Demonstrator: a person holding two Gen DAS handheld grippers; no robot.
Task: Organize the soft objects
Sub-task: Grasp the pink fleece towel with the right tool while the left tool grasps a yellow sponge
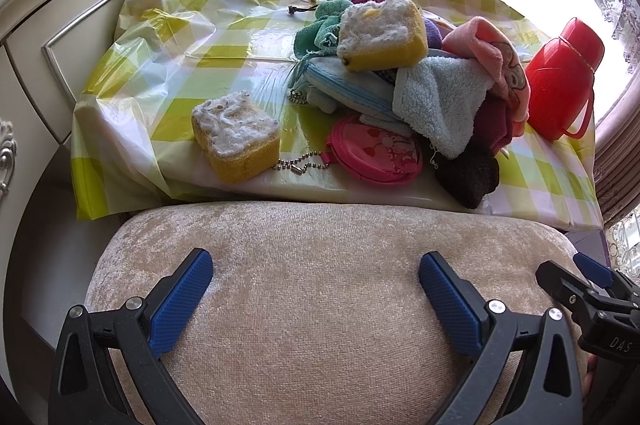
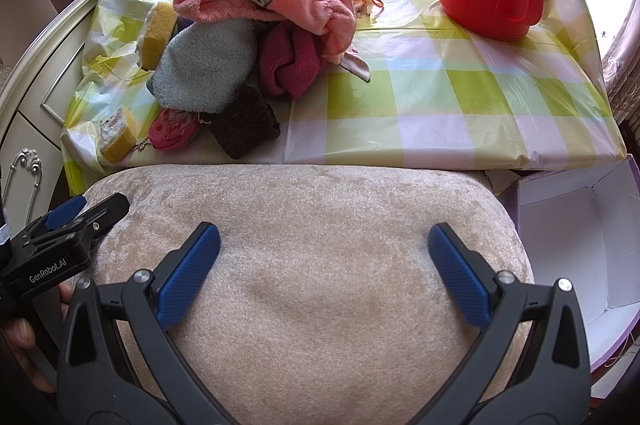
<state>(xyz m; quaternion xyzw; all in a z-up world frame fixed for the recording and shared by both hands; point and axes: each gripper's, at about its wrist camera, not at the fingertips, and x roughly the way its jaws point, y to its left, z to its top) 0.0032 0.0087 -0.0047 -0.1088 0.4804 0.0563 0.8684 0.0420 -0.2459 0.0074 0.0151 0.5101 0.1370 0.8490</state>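
Soft-object pile [image 1: 404, 77] sits on the checked green-and-white worktop [image 2: 460, 97], at 12 o'clock from the left tongs [image 1: 316, 283] and 11 o'clock from the right tongs [image 2: 324, 257]: pink printed towel [image 2: 264, 1], pale blue fleecy cloth [image 2: 204, 73], magenta cloth [image 2: 292, 65], dark knitted piece [image 2: 244, 119], yellow sponge [image 1: 382, 33] with matted grey-white top. Second sponge [image 1: 236, 141] lies apart at the pile's 8 o'clock, beside a pink round pouch [image 1: 378, 151] on a ball chain. Both tongs gape wide and empty over a beige cushion [image 2: 312, 265]; legible print reads "GenRobot.AI" on the left unit, "DAS" on the right.
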